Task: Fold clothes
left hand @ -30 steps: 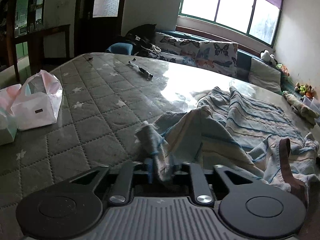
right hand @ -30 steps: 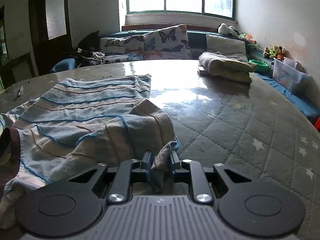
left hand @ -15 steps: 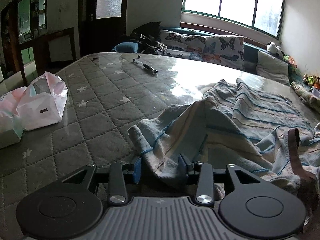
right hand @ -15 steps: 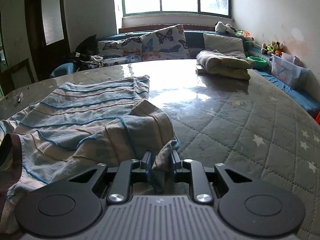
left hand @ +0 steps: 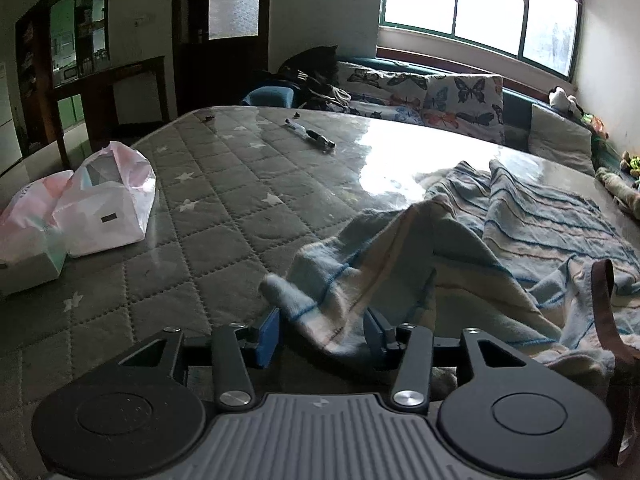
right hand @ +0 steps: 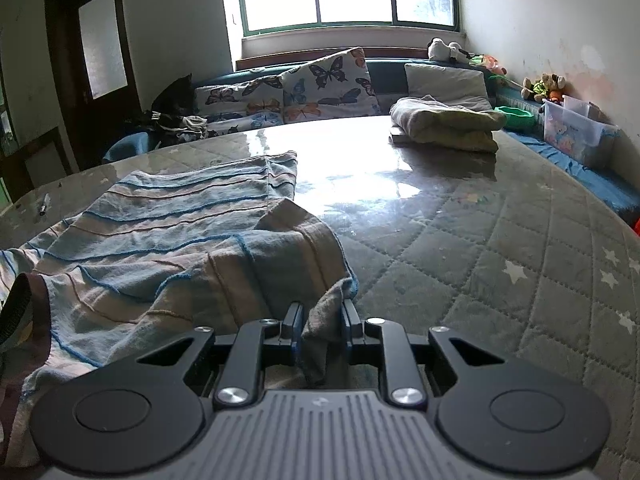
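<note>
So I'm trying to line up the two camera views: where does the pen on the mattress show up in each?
Left wrist: the pen lies upper centre, far side of the mattress.
Right wrist: the same pen sits tiny at the far left edge.
Shared landmark: the butterfly cushions under the window.

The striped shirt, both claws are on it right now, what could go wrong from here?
1. The left claw stands open around the striped shirt, so that corner is loose and could sag or slide out if lifted.
2. The right claw pinches only a small bunched corner, which may slip free under tension.
3. The shirt lies rumpled, so a fold made now could trap creases.
</note>
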A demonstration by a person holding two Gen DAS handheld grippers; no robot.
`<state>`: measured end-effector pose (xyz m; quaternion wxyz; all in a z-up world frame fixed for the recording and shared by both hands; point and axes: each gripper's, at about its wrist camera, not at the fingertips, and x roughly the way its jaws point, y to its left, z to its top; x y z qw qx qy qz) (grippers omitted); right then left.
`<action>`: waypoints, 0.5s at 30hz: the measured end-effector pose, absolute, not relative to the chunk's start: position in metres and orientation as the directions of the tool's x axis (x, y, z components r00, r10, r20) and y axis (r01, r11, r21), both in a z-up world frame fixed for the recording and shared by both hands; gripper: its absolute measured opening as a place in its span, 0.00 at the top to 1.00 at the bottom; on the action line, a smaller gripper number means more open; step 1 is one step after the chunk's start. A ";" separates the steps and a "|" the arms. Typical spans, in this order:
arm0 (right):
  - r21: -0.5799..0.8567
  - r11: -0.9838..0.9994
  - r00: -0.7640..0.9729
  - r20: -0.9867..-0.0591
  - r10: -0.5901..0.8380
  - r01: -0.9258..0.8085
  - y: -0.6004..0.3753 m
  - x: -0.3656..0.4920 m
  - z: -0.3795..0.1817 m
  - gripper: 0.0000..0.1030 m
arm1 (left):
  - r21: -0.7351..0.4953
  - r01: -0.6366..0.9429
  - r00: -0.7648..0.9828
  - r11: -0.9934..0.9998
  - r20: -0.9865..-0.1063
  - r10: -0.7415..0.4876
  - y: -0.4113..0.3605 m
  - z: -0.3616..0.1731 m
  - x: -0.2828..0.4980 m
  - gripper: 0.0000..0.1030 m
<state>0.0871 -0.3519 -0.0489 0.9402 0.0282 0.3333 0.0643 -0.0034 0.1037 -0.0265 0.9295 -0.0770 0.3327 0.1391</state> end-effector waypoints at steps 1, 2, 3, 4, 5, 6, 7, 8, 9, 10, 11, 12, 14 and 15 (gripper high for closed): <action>0.095 0.990 0.770 -0.623 0.139 -0.102 -0.352 0.087 -0.049 0.81 | -0.056 -0.315 0.738 0.947 -0.642 0.208 0.104 -0.027 -0.002 0.52; 0.094 0.990 0.770 -0.623 0.138 -0.102 -0.352 0.087 -0.049 0.81 | -0.061 -0.320 0.735 0.945 -0.645 0.208 0.105 -0.028 -0.001 0.52; 0.100 0.990 0.770 -0.622 0.143 -0.102 -0.352 0.087 -0.049 0.78 | -0.066 -0.325 0.733 0.943 -0.648 0.208 0.105 -0.028 0.000 0.52; 0.107 0.989 0.770 -0.621 0.147 -0.103 -0.352 0.087 -0.049 0.75 | -0.071 -0.331 0.730 0.941 -0.651 0.208 0.106 -0.029 0.001 0.52; 0.113 0.988 0.770 -0.620 0.151 -0.103 -0.352 0.087 -0.049 0.74 | -0.075 -0.336 0.728 0.939 -0.653 0.208 0.106 -0.029 0.002 0.52; 0.119 0.987 0.770 -0.619 0.156 -0.104 -0.352 0.087 -0.049 0.72 | -0.080 -0.341 0.725 0.937 -0.656 0.208 0.107 -0.030 0.003 0.52; 0.120 0.987 0.770 -0.618 0.157 -0.105 -0.352 0.087 -0.049 0.72 | -0.085 -0.346 0.723 0.934 -0.659 0.208 0.108 -0.030 0.004 0.53; 0.121 0.987 0.770 -0.618 0.159 -0.106 -0.352 0.087 -0.049 0.72 | -0.084 -0.347 0.723 0.934 -0.659 0.209 0.107 -0.030 0.005 0.53; 0.122 0.987 0.770 -0.618 0.160 -0.107 -0.352 0.087 -0.049 0.72 | -0.081 -0.347 0.722 0.934 -0.658 0.211 0.107 -0.031 0.006 0.54; 0.123 0.986 0.770 -0.618 0.162 -0.108 -0.352 0.087 -0.049 0.72 | -0.081 -0.347 0.723 0.934 -0.657 0.211 0.107 -0.031 0.006 0.58; 0.131 0.986 0.769 -0.617 0.165 -0.106 -0.353 0.087 -0.049 0.71 | -0.081 -0.346 0.724 0.935 -0.656 0.211 0.106 -0.031 0.007 0.61; 0.135 0.986 0.771 -0.615 0.163 -0.100 -0.354 0.087 -0.048 0.66 | -0.080 -0.348 0.724 0.934 -0.656 0.213 0.106 -0.031 0.007 0.67; 0.142 0.986 0.775 -0.612 0.159 -0.090 -0.357 0.086 -0.048 0.62 | -0.080 -0.345 0.725 0.935 -0.655 0.211 0.106 -0.031 0.008 0.76; 0.147 0.985 0.775 -0.612 0.159 -0.086 -0.358 0.086 -0.048 0.61 | -0.082 -0.341 0.727 0.937 -0.654 0.207 0.105 -0.031 0.008 0.80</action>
